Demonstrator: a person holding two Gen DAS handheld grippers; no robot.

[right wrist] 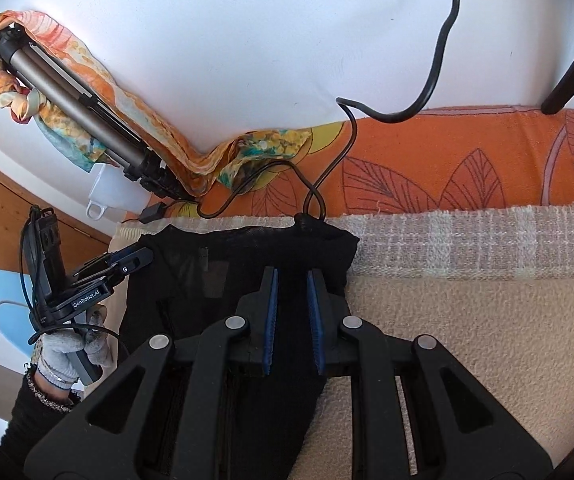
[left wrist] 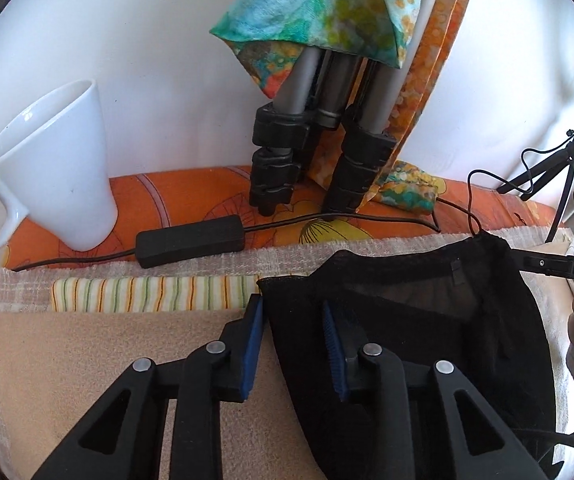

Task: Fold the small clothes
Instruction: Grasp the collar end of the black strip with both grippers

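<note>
1. Black mesh garment (left wrist: 407,320) lies spread on the beige towel (left wrist: 107,360) at the near edge of the work surface, its waistband edge towards the checked woven cloth (right wrist: 467,240) and the orange floral sheet (right wrist: 427,160) behind it. It looks thin and slippery, so I judge that it will sag unless both sides move together.
2. Beige towel: keep the fold on this flat patch, away from the folded striped cloth (left wrist: 147,294) just beyond the garment's left edge.
3. Left gripper (left wrist: 293,344): its jaws stand apart, released, straddling the garment's left edge, with one blue pad (left wrist: 253,344) off the fabric and the other over it. Lower them so that only the top layer is pinched, not the towel.
4. Right gripper (right wrist: 293,320): its jaws are also apart, holding nothing, over the garment's right portion. Take a matching point on the opposite edge.
5. Black cable (right wrist: 327,184): its loop touches the garment's far edge. Fold towards the near side, so that the cable, the power adapter (left wrist: 191,240) and the white mug (left wrist: 55,168) are not dragged.
</note>
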